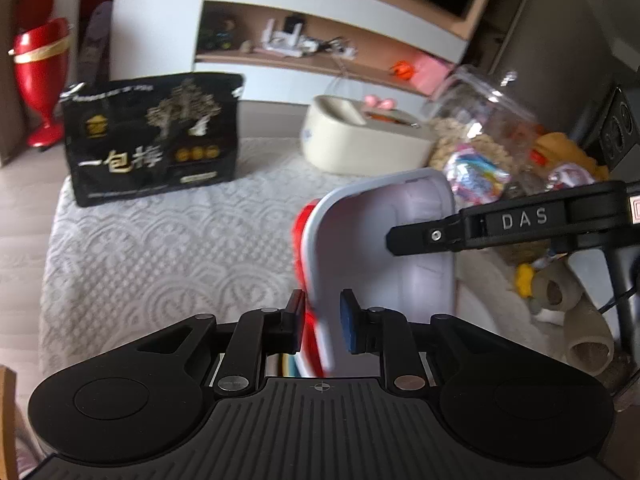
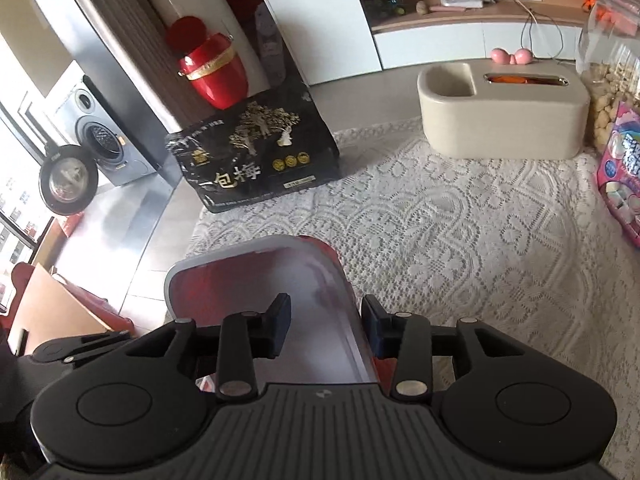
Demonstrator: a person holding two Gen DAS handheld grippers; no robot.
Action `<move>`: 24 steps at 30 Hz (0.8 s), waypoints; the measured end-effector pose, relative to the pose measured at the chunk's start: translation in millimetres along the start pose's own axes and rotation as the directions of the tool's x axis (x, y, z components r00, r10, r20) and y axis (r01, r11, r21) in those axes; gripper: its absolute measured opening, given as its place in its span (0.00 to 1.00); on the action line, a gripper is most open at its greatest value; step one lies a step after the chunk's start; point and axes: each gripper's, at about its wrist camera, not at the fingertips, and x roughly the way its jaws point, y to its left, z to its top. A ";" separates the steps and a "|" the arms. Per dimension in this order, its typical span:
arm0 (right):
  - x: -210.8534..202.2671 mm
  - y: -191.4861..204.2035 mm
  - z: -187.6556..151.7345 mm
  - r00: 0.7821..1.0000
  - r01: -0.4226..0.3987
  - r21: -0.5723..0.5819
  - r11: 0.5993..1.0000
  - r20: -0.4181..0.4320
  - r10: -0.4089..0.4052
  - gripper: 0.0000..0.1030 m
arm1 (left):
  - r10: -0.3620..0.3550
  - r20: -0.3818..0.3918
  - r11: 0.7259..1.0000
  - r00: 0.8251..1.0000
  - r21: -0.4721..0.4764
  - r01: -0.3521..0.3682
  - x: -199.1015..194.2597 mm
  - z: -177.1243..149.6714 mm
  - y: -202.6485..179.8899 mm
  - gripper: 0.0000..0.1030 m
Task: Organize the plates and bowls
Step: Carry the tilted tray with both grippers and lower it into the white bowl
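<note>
My left gripper (image 1: 320,322) pinches the plates (image 1: 384,240) upright; my right gripper (image 2: 326,326) straddles their edge unclamped; the lace cloth (image 2: 460,232) beyond lies bare up to the black bag (image 2: 256,152).

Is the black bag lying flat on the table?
No, the black bag stands upright on the lace tablecloth, its printed front facing the camera.

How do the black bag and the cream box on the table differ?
The black bag is dark with gold print; the cream box is plain and pale. The bag looks soft and crinkled, the box hard and rounded. The box has a slot and an open well on top; the bag shows no opening. Both sit on the lace cloth.
</note>
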 end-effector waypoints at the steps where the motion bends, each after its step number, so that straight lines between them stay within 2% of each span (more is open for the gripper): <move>1: -3.9 1.2 -1.8 1.000 -0.006 -0.012 1.000 0.007 0.006 0.39 | 0.005 0.005 1.000 1.000 0.011 -0.005 -0.8 -0.2 -2.3 0.21; 6: -17.4 1.0 -12.4 1.000 0.000 -0.054 0.999 0.027 0.001 0.38 | -0.011 -0.008 1.000 1.000 0.027 0.012 -2.5 0.0 -6.1 0.21; 10: -18.4 -4.6 -16.1 1.000 0.019 -0.039 0.999 0.014 -0.019 0.38 | 0.040 -0.022 0.997 0.999 0.063 -0.038 -7.2 -0.2 -11.3 0.21; 14: -21.3 -6.9 -19.8 0.999 0.043 -0.033 0.999 0.019 -0.043 0.38 | 0.048 -0.040 0.997 0.998 0.060 -0.046 -10.1 -0.6 -12.8 0.21; 19: -21.2 -3.0 -37.2 0.987 0.161 -0.097 0.982 0.016 -0.160 0.37 | 0.113 -0.078 0.991 0.991 0.074 -0.107 -6.7 -3.5 -14.0 0.22; 21: -17.0 -2.6 -48.1 0.979 0.203 -0.132 0.970 0.000 -0.205 0.35 | 0.113 -0.079 0.991 0.990 0.074 -0.107 -6.0 -4.6 -13.7 0.22; 24: -10.6 -8.5 -60.1 0.977 0.201 -0.132 0.971 -0.051 -0.209 0.32 | 0.115 -0.073 0.991 0.991 0.078 -0.109 -5.7 -7.0 -14.4 0.22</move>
